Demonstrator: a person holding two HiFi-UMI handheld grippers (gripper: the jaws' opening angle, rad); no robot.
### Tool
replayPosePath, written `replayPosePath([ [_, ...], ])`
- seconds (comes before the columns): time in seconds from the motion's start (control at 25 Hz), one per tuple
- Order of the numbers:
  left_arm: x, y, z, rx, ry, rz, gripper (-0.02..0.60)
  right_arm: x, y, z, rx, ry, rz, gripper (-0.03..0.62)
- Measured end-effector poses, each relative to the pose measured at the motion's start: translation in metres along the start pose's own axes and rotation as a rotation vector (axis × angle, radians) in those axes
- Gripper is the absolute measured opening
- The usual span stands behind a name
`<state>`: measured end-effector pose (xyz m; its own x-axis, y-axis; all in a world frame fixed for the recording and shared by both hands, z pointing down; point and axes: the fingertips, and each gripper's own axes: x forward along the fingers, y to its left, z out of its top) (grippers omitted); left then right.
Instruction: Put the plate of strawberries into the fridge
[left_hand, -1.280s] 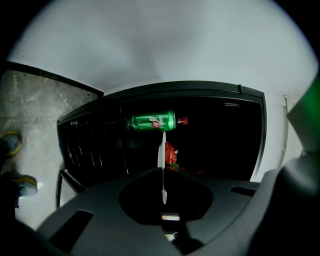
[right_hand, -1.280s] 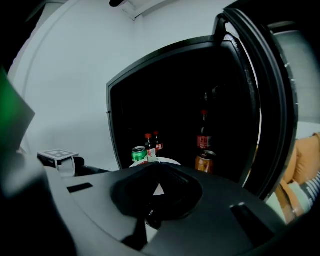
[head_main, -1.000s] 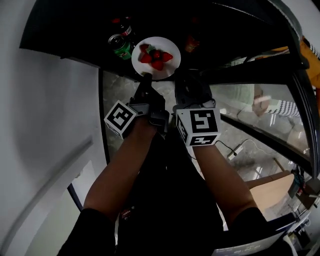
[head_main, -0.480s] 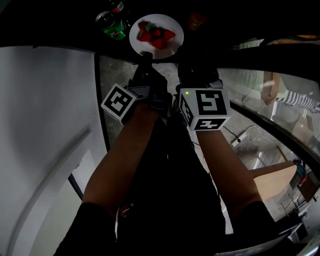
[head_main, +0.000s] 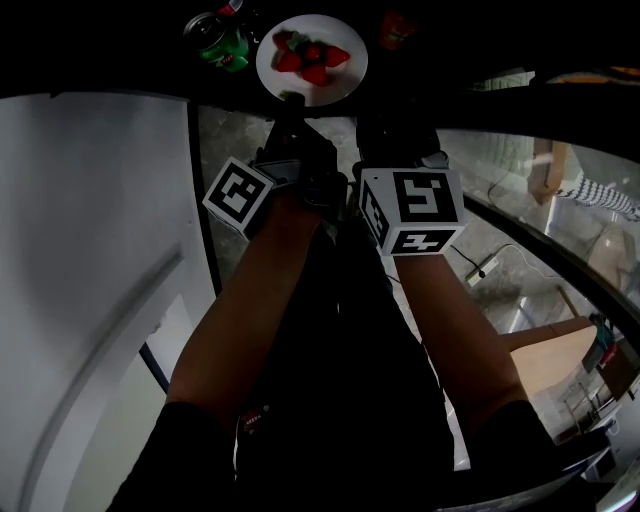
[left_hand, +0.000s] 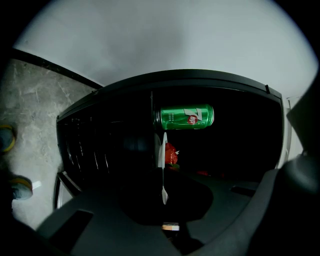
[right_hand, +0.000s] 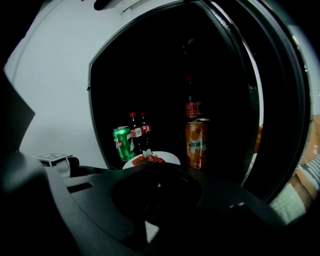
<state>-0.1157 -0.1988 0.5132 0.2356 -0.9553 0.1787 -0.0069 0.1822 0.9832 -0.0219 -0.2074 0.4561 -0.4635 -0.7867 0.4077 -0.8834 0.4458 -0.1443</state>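
- White plate (head_main: 338, 88), red strawberries (head_main: 310, 60) heaped at its middle: it is already inside the dark fridge (right_hand: 165, 65), at the front edge of the shelf. There is no tabletop here, so the shelf edge has to stand in for one. Whether the plate rests on the shelf or hangs just above it cannot be told.
- The left gripper (head_main: 292, 108) is clamped on the plate's near rim. In the left gripper view the plate shows edge-on, running straight between the jaws. The rim is likely chosen so that the jaws stay off the fruit and the plate stays level.
- The right gripper (head_main: 392, 118) is just beside the plate's right rim, apart from it. In its own view the jaws read as one dark mass, drawn together with nothing between them. It seems to be kept close as a guard in case the plate tips.
- A green can (head_main: 222, 45) stands at the plate's left and an orange can (right_hand: 196, 142) at its right, with two cola bottles (right_hand: 140, 131) behind. The plate is aimed at the gap between the cans, probably the only free spot on the shelf.
- The task looks nearly done. What remains, I judge, is to set the plate down, loosen the left jaws and draw back without nudging the cans.
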Motion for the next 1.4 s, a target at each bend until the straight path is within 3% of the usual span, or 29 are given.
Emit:
replayPosePath([
  [0.52, 0.008, 0.007, 0.003, -0.015, -0.015, -0.016, 0.012, 0.001, -0.001, -0.01, 0.012, 0.002, 0.004, 0.006],
  [1.08, -0.002, 0.001, -0.001, 0.097, 0.045, -0.059, 0.044, -0.002, -0.002, -0.014, 0.019, 0.001, 0.001, 0.006],
  [1.16, -0.004, -0.002, -0.003, 0.143, 0.064, -0.071, 0.044, -0.003, -0.002, -0.015, 0.022, 0.002, 0.001, 0.006],
  [1.24, -0.007, -0.003, -0.004, 0.238, 0.091, -0.06, 0.044, -0.004, -0.001, -0.016, 0.025, 0.002, 0.002, 0.006],
  [1.4, -0.016, 0.002, -0.01, 0.566, 0.16, 0.014, 0.046, -0.004, 0.002, -0.019, 0.029, 0.005, 0.006, 0.006],
])
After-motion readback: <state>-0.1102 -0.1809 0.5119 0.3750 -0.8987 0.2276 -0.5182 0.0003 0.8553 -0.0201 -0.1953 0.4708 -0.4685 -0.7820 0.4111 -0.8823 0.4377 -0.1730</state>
